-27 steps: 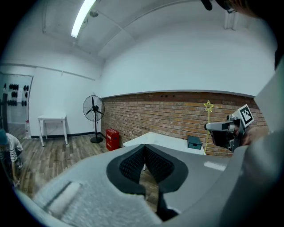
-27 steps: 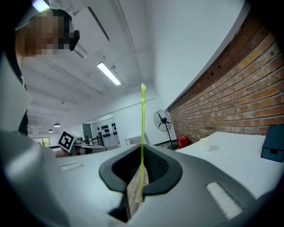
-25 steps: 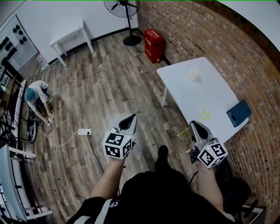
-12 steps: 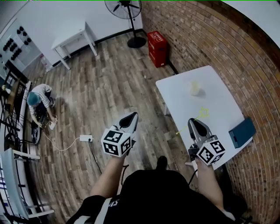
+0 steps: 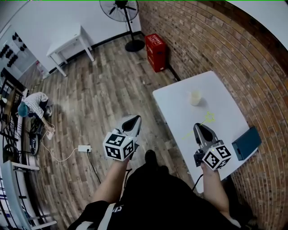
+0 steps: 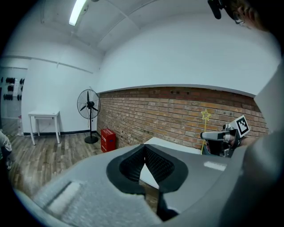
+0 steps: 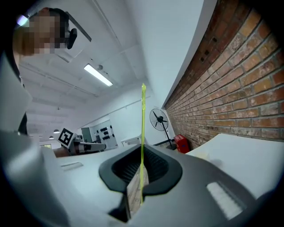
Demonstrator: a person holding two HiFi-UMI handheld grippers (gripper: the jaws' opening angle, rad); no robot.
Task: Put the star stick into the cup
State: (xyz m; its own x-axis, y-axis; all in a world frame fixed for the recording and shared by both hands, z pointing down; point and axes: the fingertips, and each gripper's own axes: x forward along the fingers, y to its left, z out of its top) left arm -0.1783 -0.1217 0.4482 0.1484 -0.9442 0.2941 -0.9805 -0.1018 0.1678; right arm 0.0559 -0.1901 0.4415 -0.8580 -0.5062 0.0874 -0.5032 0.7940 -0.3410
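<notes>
In the head view my right gripper point(image 5: 198, 127) is shut on the thin yellow star stick point(image 5: 204, 121), over the near part of the white table point(image 5: 216, 103). The star end points toward the brick wall. A pale cup point(image 5: 195, 97) stands upright on the table beyond the gripper, apart from the stick. In the right gripper view the stick point(image 7: 143, 133) rises straight up from between the pads. My left gripper point(image 5: 131, 123) is shut and empty over the wooden floor, left of the table. The left gripper view shows the star point(image 6: 205, 115) above the right gripper point(image 6: 212, 135).
A dark blue box point(image 5: 246, 143) lies on the table's right end by the brick wall point(image 5: 216, 40). A red crate point(image 5: 155, 47) and a standing fan point(image 5: 120, 10) are along the wall. A power strip point(image 5: 84, 148) and a crouching person point(image 5: 31, 108) are on the floor at left.
Both grippers have travelled toward the table. The right gripper, earlier over the floor by the table's corner, is now above the tabletop with the stick still in it. The cup appears nearer.
</notes>
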